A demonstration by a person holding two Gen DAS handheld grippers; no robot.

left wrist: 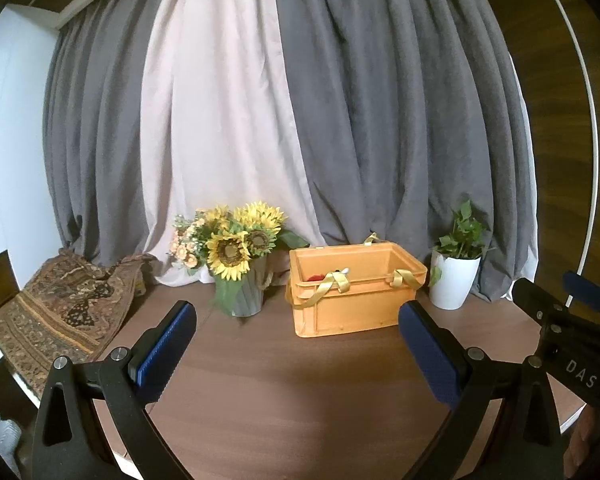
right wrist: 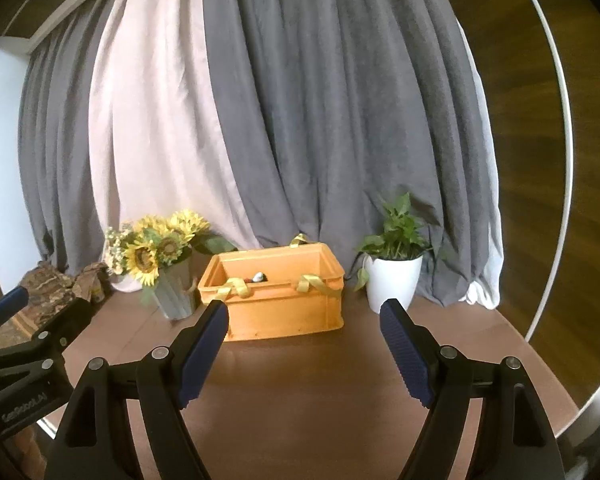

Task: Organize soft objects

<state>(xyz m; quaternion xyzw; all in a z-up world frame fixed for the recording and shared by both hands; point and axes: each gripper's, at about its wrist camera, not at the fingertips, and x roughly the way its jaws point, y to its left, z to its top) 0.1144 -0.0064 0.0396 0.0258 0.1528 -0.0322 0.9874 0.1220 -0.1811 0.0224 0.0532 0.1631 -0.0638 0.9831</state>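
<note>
- One orange crate (left wrist: 356, 292) stands on the brown table (left wrist: 284, 392), towards the back, just in front of the curtains.
- Two yellow ribbon handles (left wrist: 332, 282) hang over the crate's near rim; a third loop pokes up behind its far rim.
- Inside the crate, low against the near wall, lie the soft objects (right wrist: 256, 278): I can make out a red piece and a pale grey-white one, too small to tell more.
- One grey vase of sunflowers (left wrist: 236, 252) stands just left of the crate, close to it but not touching, as far as I can tell.
- One white pot with a green plant (right wrist: 394, 280) stands just right of the crate, with a narrow gap between them.
- One patterned cloth (left wrist: 60, 308) lies heaped at the table's left edge.
- Two grippers are over the near side of the table, side by side, both pointing at the crate.
- The left gripper (left wrist: 296, 348) has its blue pads spread wide, with nothing between them.
- The right gripper (right wrist: 304, 350) also has its pads apart, a little less wide, and carries nothing.
- The table between the grippers and the crate is bare wood, leaving open room ahead.
- The table's right edge curves away near the plant pot; beyond it is dark wooden floor (right wrist: 540, 152).
</note>
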